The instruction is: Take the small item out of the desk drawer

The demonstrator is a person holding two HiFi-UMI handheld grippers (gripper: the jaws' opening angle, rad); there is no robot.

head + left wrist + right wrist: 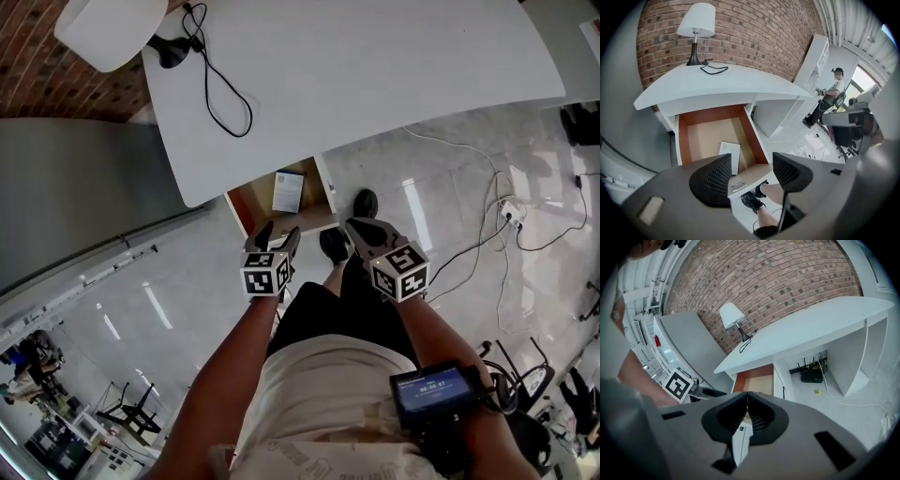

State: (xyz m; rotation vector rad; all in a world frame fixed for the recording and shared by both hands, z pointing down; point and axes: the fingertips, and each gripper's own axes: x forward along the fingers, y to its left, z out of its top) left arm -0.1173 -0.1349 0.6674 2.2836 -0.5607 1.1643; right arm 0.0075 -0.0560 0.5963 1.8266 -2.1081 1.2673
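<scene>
The desk drawer (pixel 246 202) stands pulled out under the white desk (pixel 375 66). Inside it a small flat white item (pixel 288 191) lies on the wooden bottom, near the front right corner (pixel 729 153). My left gripper (pixel 278 234) hovers just in front of the drawer front, open, with nothing between its fingers (pixel 751 164); the drawer's front panel (pixel 740 183) shows in the gap. To its right my right gripper (pixel 361 228) is shut and empty, its tips meeting (pixel 747 397), aimed toward the drawer (pixel 757 380).
A white lamp (pixel 112 28) and its black cable (pixel 225 84) sit on the desk. The person's shoes (pixel 366 202) are on the glossy floor below the drawer. A power strip (pixel 511 211) with cords lies right. Another person (pixel 829 96) stands far off.
</scene>
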